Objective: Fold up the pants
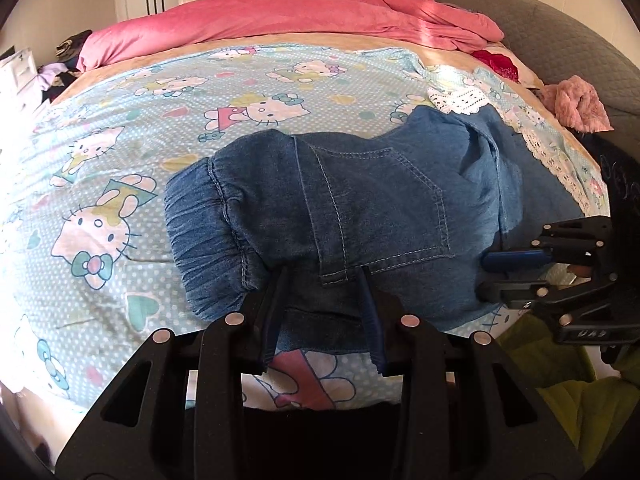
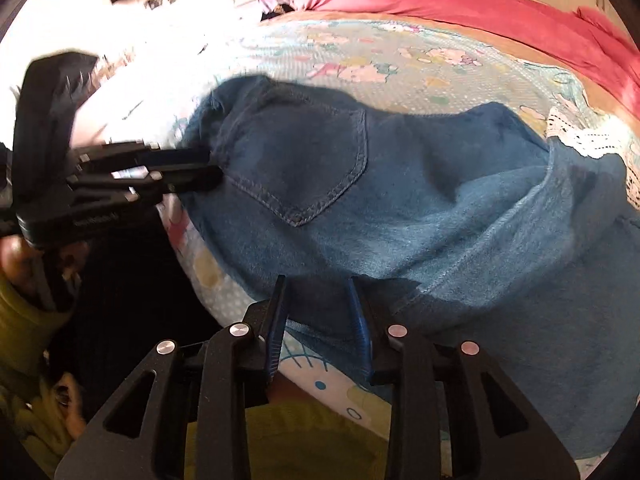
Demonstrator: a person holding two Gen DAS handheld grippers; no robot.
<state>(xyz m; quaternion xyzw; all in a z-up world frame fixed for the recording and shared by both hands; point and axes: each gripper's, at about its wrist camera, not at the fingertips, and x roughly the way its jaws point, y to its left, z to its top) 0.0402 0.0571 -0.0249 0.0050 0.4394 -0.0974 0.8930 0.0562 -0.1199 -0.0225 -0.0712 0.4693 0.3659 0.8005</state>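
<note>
Two grippers work the near edge of the denim pants (image 1: 360, 200), which lie bunched on the cartoon-print bedsheet (image 1: 120, 160), back pocket up and elastic waistband to the left. The left gripper (image 1: 326, 276) has its jaws parted around the hem near the waistband, fabric between them. The right gripper (image 2: 320, 284) likewise straddles the cloth's edge; whether either truly pinches it, I cannot tell. A pink duvet (image 1: 280, 12) is heaped beyond.
</note>
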